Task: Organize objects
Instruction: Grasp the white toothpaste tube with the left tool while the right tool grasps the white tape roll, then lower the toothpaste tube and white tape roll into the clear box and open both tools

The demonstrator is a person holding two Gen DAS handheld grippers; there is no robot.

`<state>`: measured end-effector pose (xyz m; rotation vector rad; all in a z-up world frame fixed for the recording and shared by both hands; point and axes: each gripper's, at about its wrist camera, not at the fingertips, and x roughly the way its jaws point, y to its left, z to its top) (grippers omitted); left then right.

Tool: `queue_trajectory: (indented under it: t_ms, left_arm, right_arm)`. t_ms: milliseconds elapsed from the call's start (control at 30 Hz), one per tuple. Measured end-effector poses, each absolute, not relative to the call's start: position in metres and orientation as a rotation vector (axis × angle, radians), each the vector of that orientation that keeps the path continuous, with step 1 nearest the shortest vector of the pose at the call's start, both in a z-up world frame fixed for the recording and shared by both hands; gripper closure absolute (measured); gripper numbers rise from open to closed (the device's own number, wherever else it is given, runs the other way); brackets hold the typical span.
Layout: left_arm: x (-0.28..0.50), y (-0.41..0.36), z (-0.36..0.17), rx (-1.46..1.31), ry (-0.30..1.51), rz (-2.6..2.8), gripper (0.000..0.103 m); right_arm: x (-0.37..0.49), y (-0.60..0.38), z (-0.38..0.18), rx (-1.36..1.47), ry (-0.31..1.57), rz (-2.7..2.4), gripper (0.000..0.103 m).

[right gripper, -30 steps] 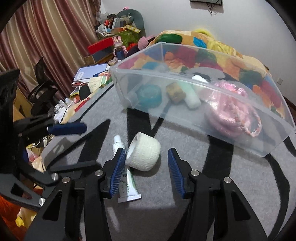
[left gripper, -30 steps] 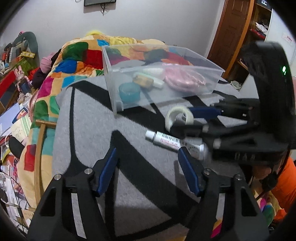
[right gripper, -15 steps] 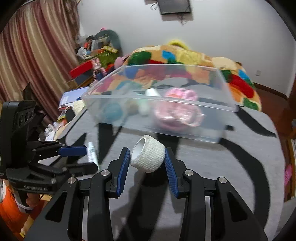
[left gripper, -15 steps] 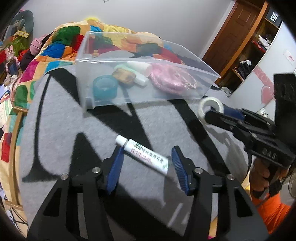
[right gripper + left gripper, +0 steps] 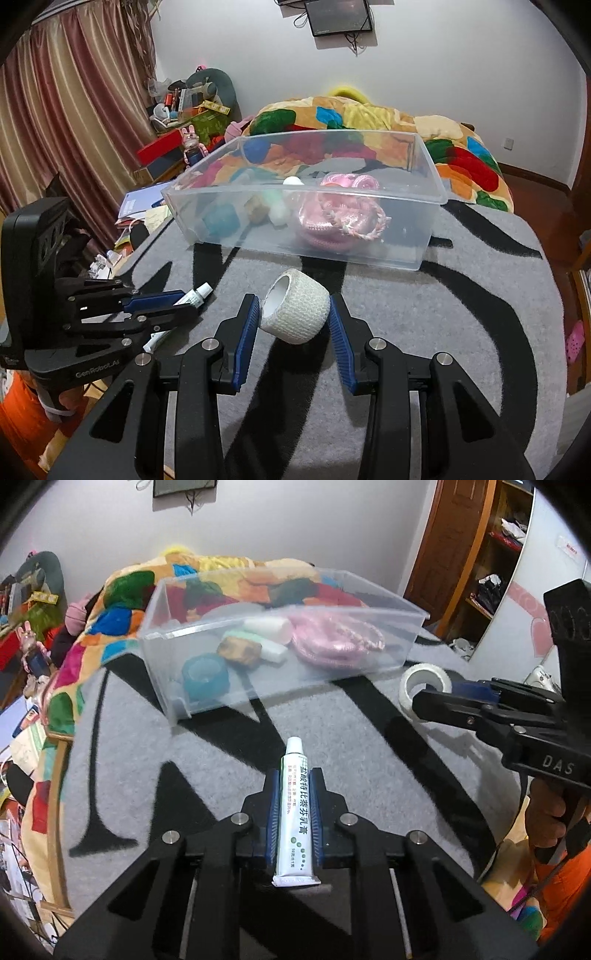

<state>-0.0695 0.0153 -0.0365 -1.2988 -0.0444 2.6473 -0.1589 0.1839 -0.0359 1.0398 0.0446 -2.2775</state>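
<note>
Since a second ago both pickups are done: left gripper [image 5: 294,805] has clamped the white ointment tube [image 5: 295,812], lifted, nozzle forward; right gripper [image 5: 293,317] pinches the white gauze bandage roll [image 5: 295,312]. Clear plastic bin [image 5: 207,672], ahead of both, holds a teal tape roll [image 5: 205,676], brown block [image 5: 239,650], pink cord [image 5: 338,640]. Its near wall must be cleared; grippers sit side by side, likely crowding each other at the drop.

A lived-in home bedroom: a bed under a grey blanket with black stripes [image 5: 424,317], a patchwork quilt of bright colours [image 5: 369,114] at its far end, long striped curtains [image 5: 66,122] on the left, and a brown wooden door [image 5: 454,539] far right.
</note>
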Motion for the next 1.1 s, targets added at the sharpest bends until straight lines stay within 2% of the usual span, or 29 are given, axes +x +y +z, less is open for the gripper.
queue_trajectory:
  t_ms: [633,1100]
  left_arm:
    - [-0.11,-0.007,0.041,-0.991,-0.116,2.819,0.088]
    - [-0.177,-0.011,0.008,-1.154,-0.065,2.836,0.088]
  right_arm:
    - [-0.203,0.154,0.018,0.903,0.016,-2.403,0.068]
    - [-0.261,0.127,-0.018,1.093,0.004,-2.356,0.066]
